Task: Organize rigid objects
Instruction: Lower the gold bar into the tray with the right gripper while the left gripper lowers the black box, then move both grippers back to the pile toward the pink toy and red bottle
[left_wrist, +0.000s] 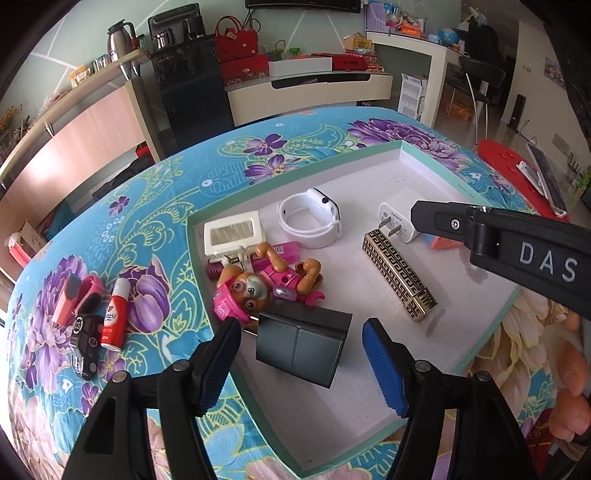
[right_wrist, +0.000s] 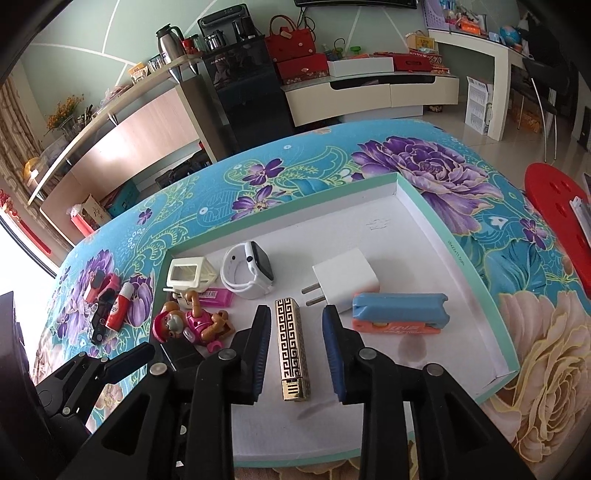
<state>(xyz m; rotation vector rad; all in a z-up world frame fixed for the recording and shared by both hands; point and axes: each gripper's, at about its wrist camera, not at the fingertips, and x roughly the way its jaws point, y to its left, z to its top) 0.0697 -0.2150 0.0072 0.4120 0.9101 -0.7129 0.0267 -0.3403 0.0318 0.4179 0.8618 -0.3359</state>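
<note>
The shallow white tray (right_wrist: 461, 266) with mint rim holds a gold-and-black patterned bar (right_wrist: 291, 354), black block (left_wrist: 303, 343), white plug (right_wrist: 347, 282), white watch (right_wrist: 249, 275), pink toy pup (left_wrist: 266, 288) and blue-orange case (right_wrist: 399, 314). The right claw (right_wrist: 295, 354) straddles the bar, pads parted and clear. The left claw (left_wrist: 303, 362) gapes around the block, not pressing. The tray sits on the floral-cloth bench (left_wrist: 147, 229).

We look steeply down from each wrist, close above the white tray (left_wrist: 424, 173) (right_wrist: 413, 206) — both views share its contents and the far room wall.
</note>
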